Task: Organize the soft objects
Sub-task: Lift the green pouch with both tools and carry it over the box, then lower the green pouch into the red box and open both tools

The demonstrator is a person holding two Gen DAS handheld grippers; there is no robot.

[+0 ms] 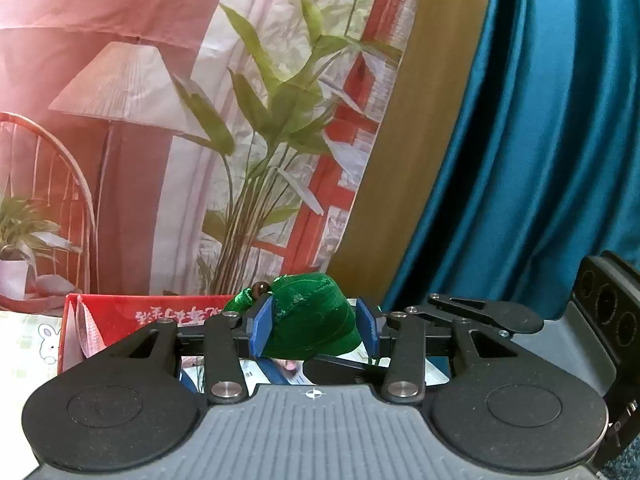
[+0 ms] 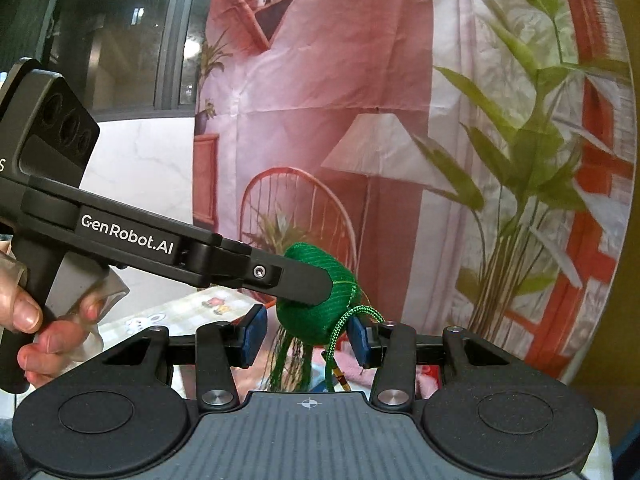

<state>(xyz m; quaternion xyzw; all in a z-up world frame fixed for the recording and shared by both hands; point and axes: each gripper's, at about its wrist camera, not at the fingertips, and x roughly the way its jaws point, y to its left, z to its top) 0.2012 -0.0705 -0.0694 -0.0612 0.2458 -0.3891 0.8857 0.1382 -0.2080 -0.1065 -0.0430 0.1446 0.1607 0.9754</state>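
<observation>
A green soft pouch (image 1: 316, 316) with a brown bead and a green cord is raised above the table. My left gripper (image 1: 314, 328) is shut on it, with both blue pads against its sides. In the right wrist view the same pouch (image 2: 320, 320) hangs with its cord and tassel down, and one of the left gripper's fingers (image 2: 296, 276) lies over its top. My right gripper (image 2: 306, 336) stands open around the pouch's lower part, its left pad a little off the fabric. The right gripper's fingers (image 1: 480, 312) come in from the right.
A red box (image 1: 140, 312) with white characters stands on a tablecloth (image 1: 36, 344) printed with rabbits. Behind it hangs a printed backdrop (image 1: 180, 120) of a lamp and plants, with a teal curtain (image 1: 520, 120) to the right. A person's hand (image 2: 28, 320) holds the left gripper's handle.
</observation>
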